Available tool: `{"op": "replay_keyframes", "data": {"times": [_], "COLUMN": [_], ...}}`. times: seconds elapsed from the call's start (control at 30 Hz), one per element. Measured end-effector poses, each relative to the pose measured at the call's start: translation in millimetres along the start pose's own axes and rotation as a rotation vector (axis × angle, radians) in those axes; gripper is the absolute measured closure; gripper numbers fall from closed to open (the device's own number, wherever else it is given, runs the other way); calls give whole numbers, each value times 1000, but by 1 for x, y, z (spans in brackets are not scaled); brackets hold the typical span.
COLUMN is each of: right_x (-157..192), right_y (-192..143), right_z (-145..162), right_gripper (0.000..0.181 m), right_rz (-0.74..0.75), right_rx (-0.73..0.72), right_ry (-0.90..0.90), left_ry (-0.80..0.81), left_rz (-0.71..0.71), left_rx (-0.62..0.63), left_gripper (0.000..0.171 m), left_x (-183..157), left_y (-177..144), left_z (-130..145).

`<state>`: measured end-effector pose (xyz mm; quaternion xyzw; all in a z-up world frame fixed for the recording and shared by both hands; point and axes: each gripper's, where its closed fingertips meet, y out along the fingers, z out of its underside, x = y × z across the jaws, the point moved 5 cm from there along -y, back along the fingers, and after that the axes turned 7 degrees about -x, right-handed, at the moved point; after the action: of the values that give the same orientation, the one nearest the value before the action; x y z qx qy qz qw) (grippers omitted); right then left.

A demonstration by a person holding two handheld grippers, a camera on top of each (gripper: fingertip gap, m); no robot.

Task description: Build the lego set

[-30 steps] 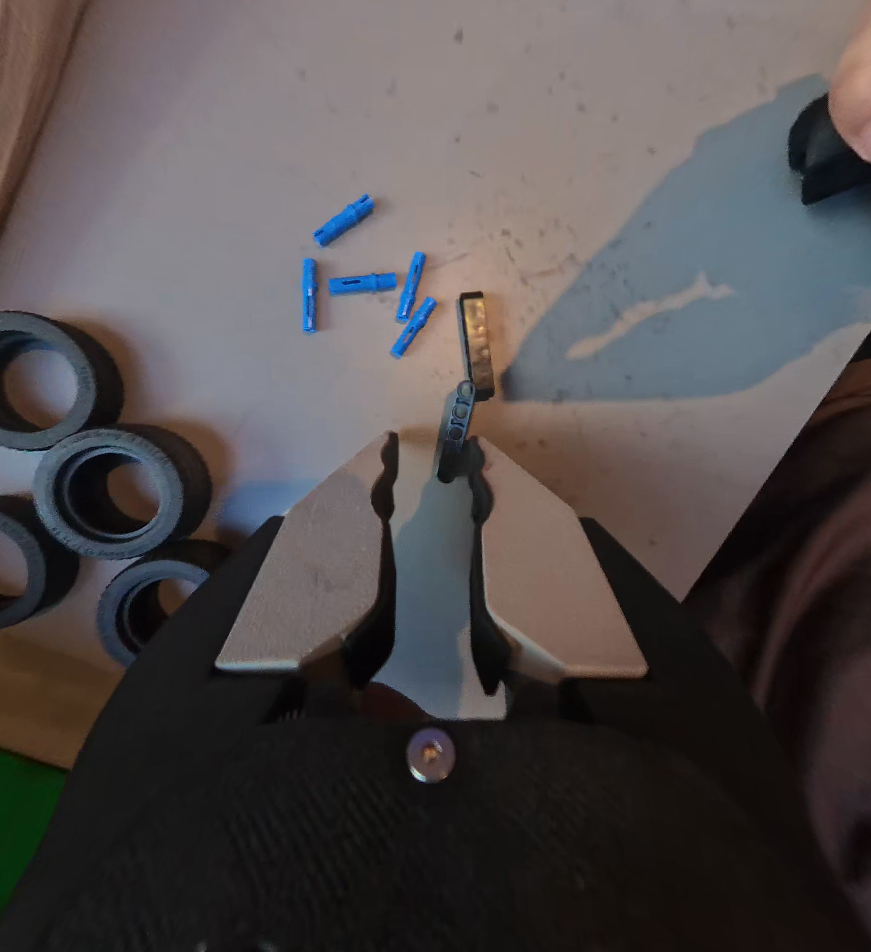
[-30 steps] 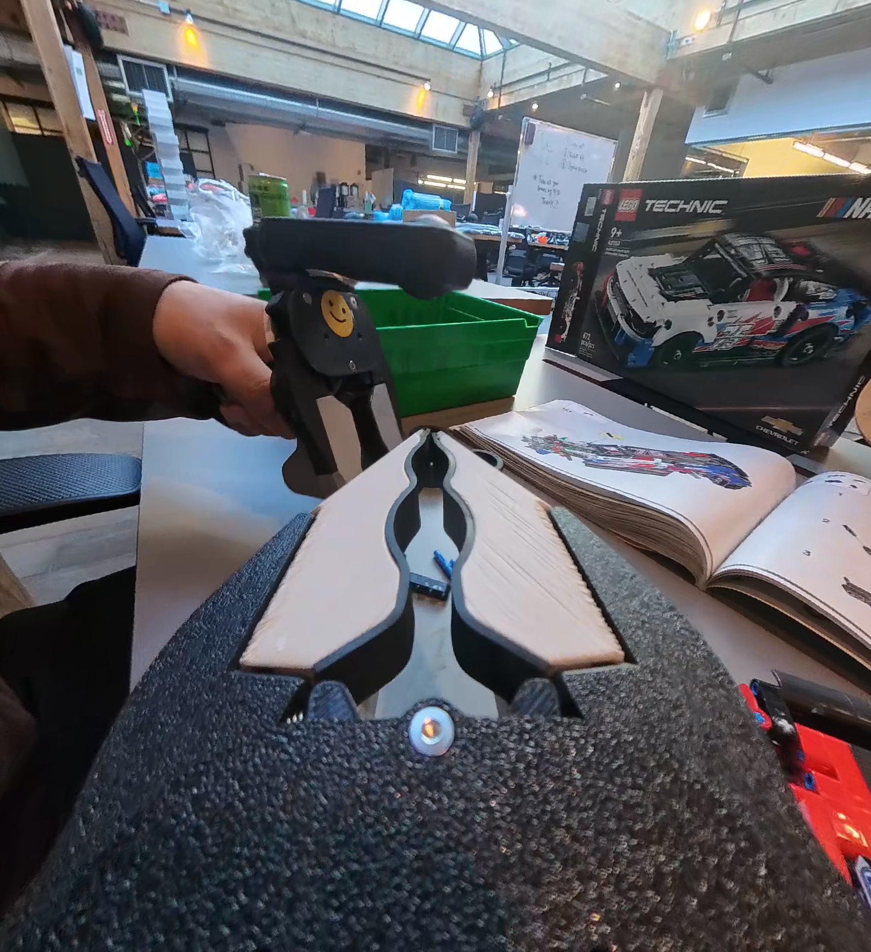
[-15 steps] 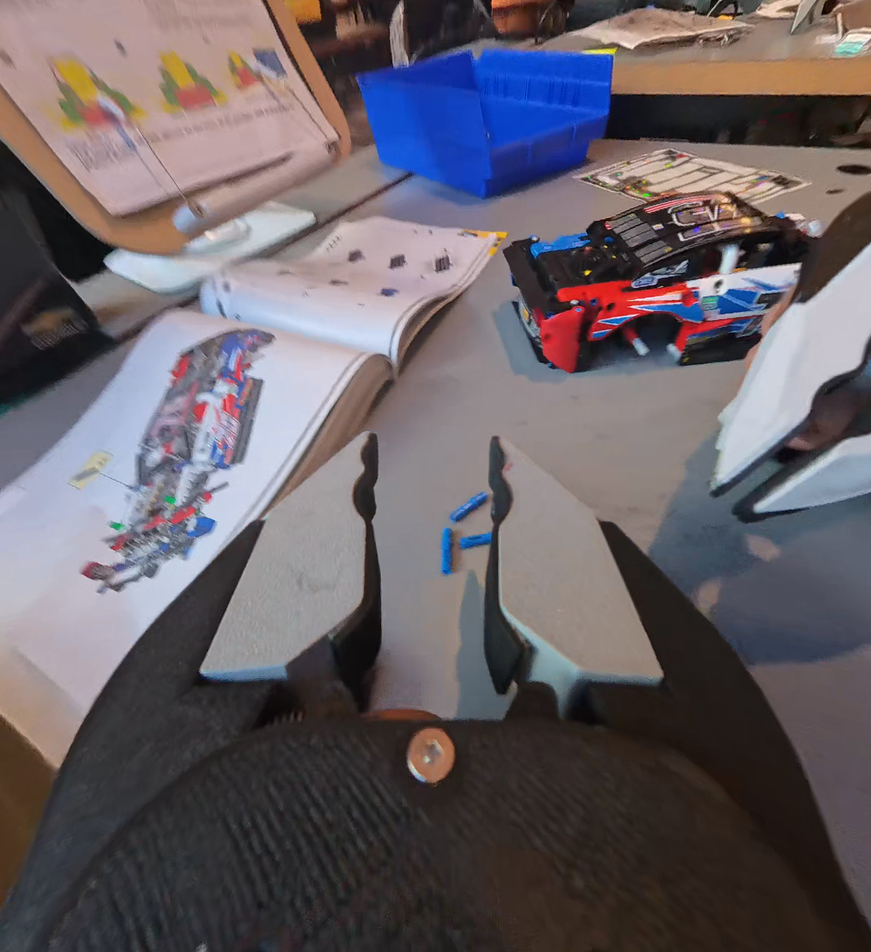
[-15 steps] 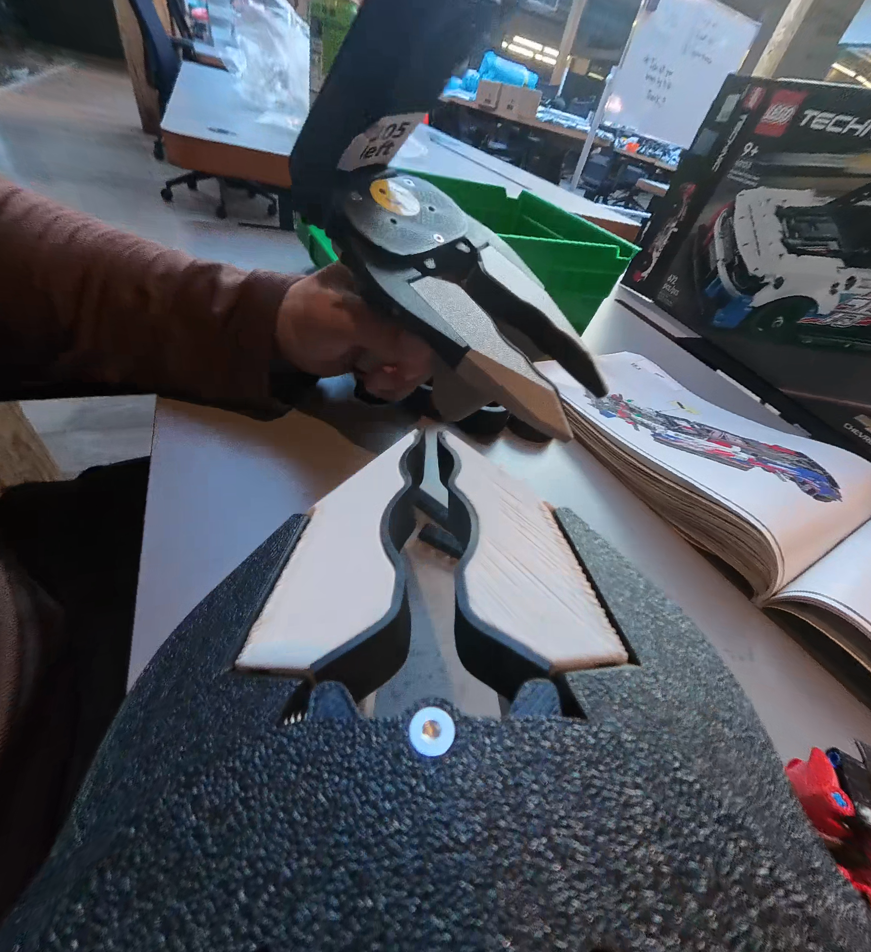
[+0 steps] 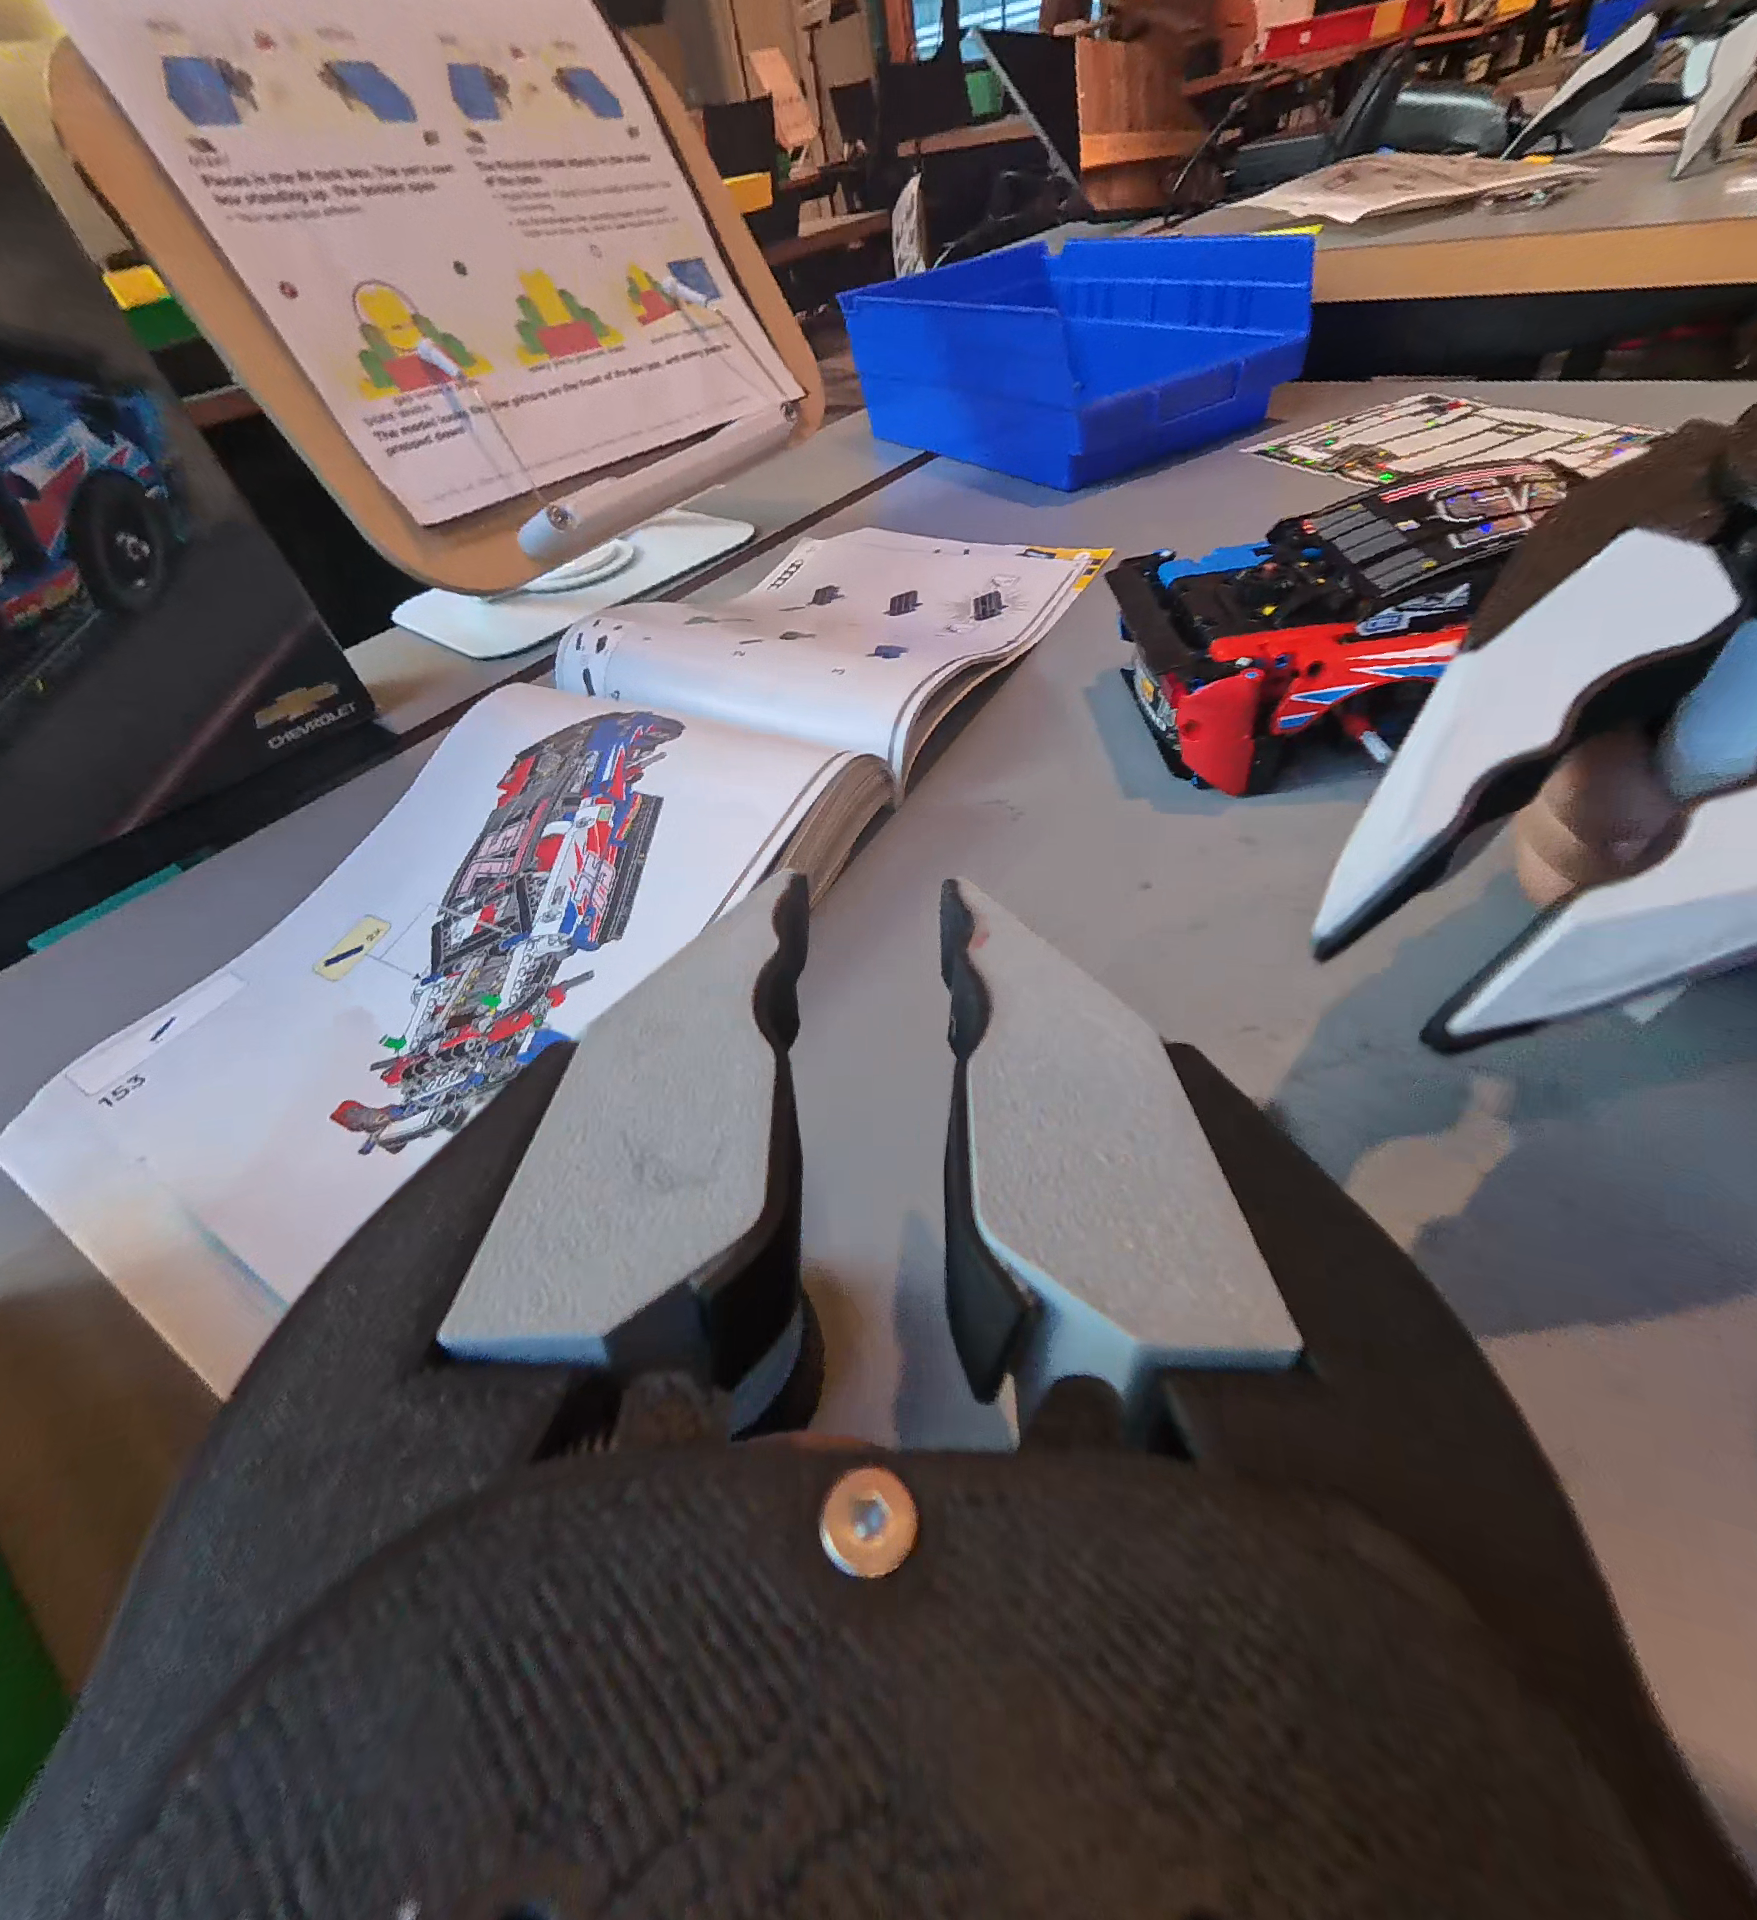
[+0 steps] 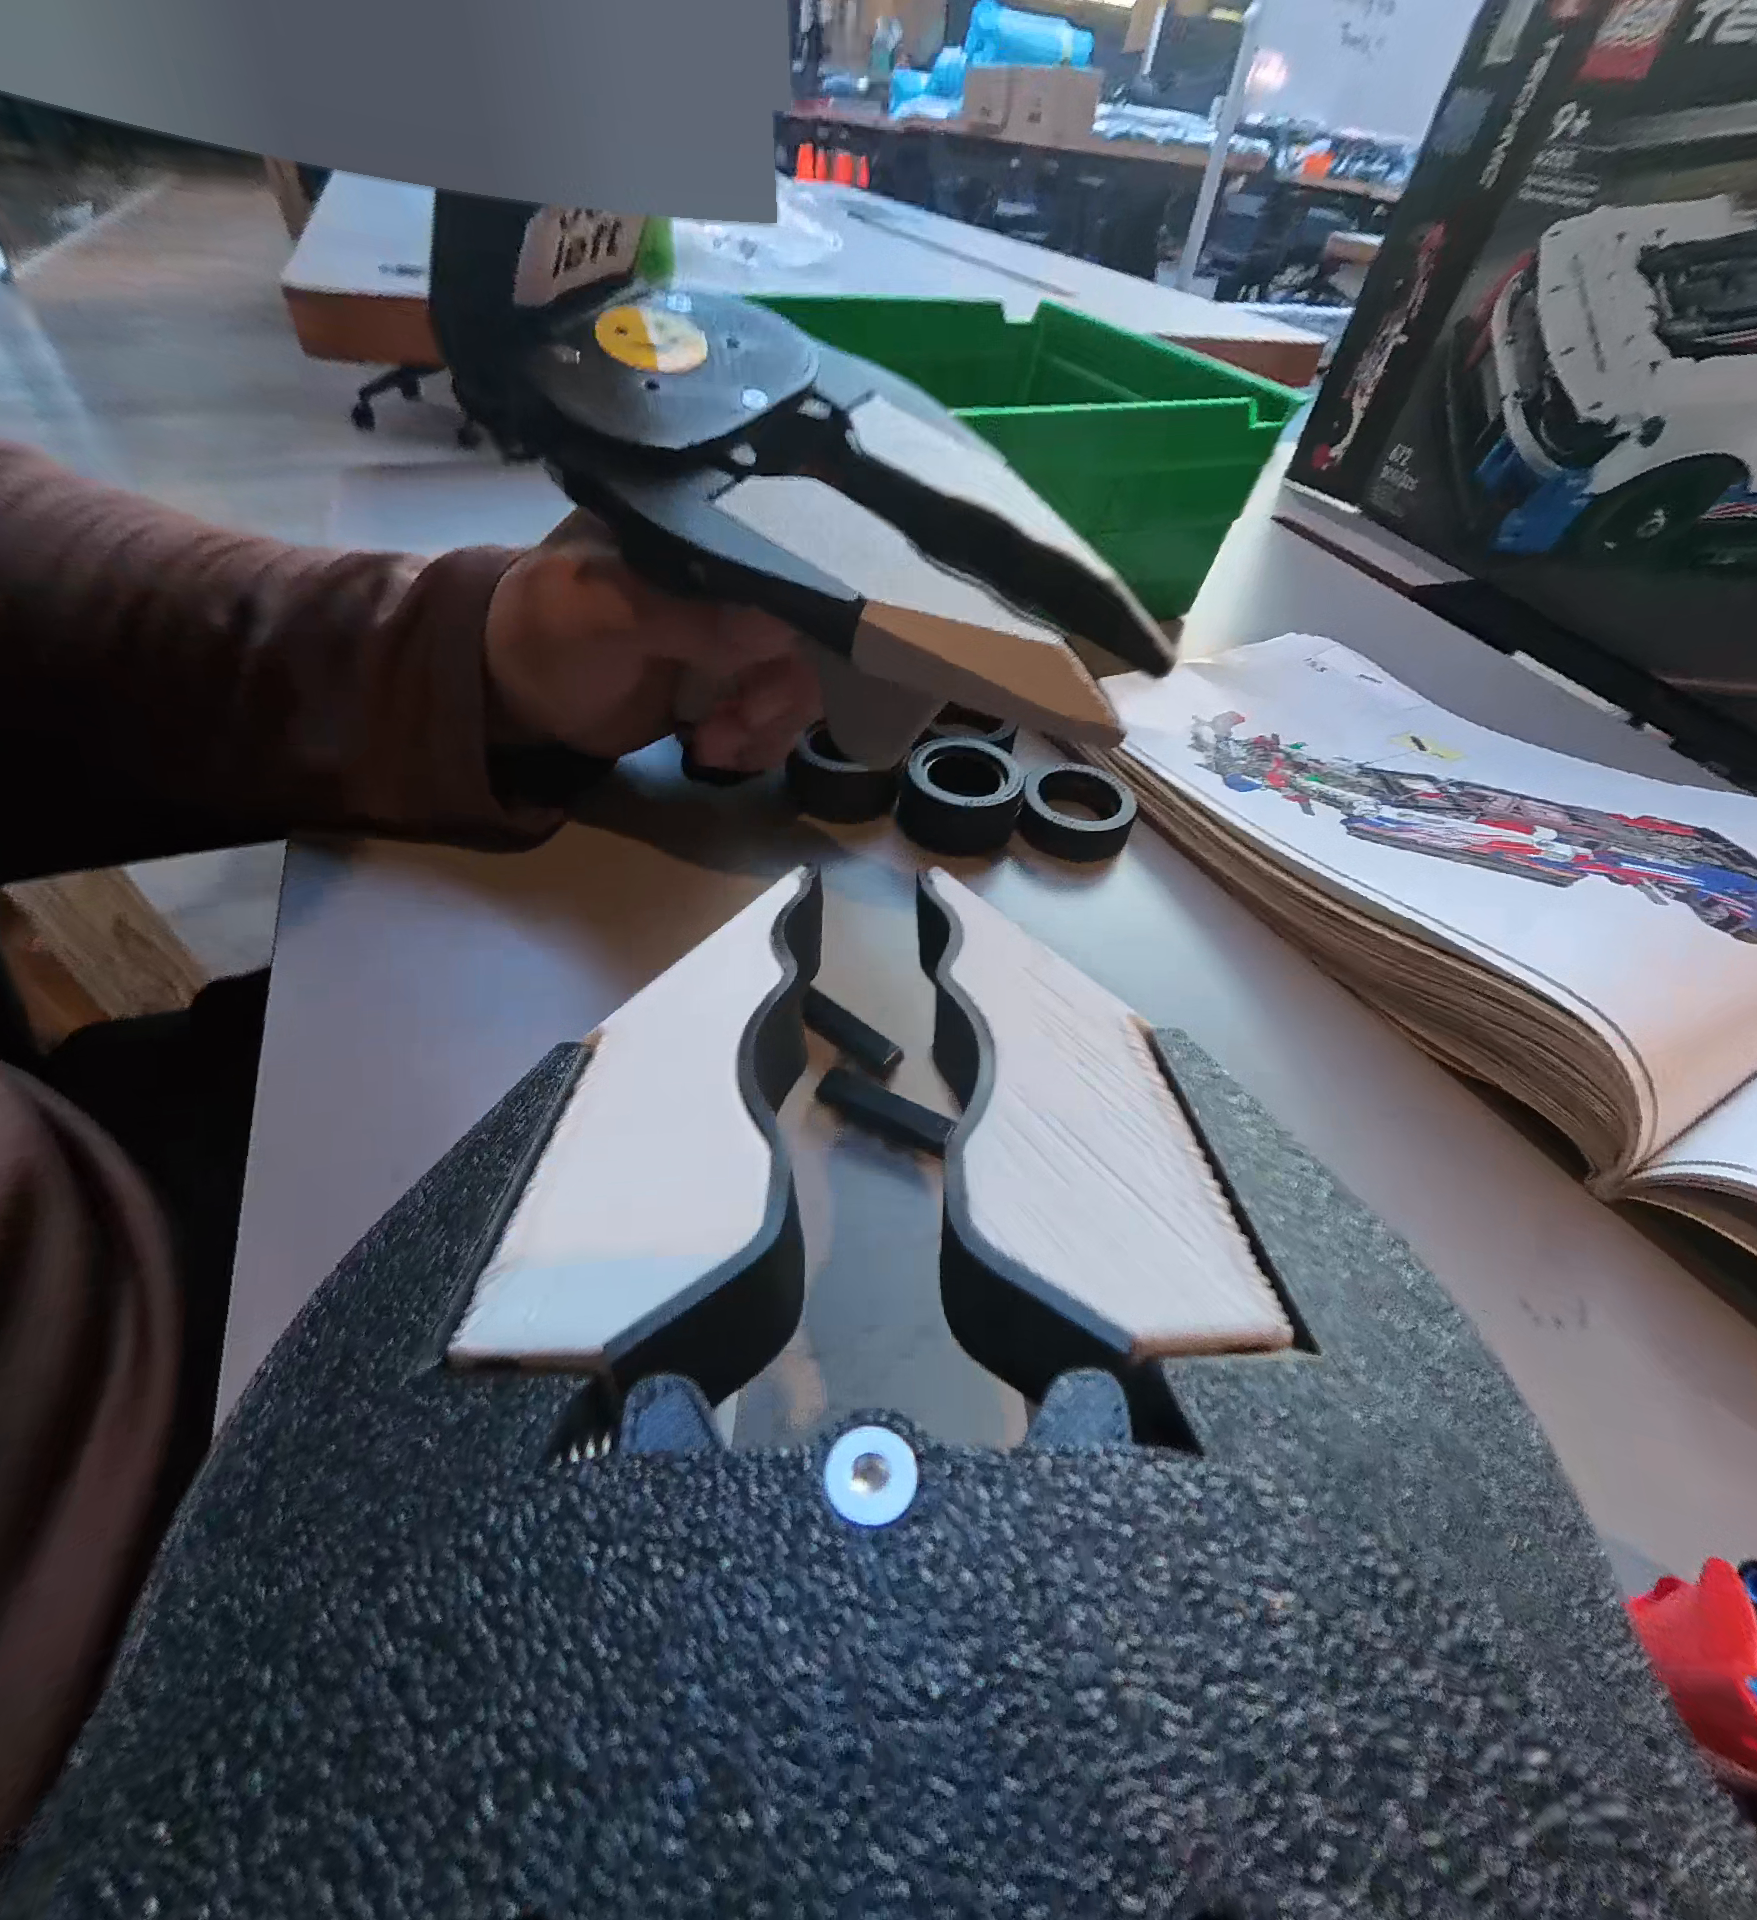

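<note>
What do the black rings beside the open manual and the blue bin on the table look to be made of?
The black rings: likely rubber tyres, matte, thick-walled, no glare.

The blue bin: apparently moulded hard plastic, smooth with a slight sheen, ribbed walls and crisp edges.

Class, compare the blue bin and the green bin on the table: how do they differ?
The blue bin stands beyond the open instruction book, near the partly built car; the green bin stands by the set's box, behind the black tyres. Colours differ. Both are open-topped plastic bins.
</note>
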<state>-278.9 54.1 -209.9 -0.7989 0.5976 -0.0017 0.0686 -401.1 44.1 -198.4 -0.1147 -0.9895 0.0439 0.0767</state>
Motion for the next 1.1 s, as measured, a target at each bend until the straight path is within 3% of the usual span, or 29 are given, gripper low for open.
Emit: {"op": "replay_keyframes", "data": {"times": [0.2, 0.6, 1.1], "right_x": [-6, 11, 8], "right_y": [-10, 0, 1], "right_z": [-7, 2, 3], "right_gripper": [167, 167, 167], "right_rz": [50, 20, 28], "right_rx": [-81, 20, 29], "right_ry": [15, -127, -102], "left_ry": [21, 64, 106], "left_rz": [-8, 2, 5], "left_rx": [39, -13, -69], "left_gripper": [152, 159, 161], "left_x": [-1, -12, -13], "left_y": [4, 4, 2], "left_z": [6, 0, -8]}}
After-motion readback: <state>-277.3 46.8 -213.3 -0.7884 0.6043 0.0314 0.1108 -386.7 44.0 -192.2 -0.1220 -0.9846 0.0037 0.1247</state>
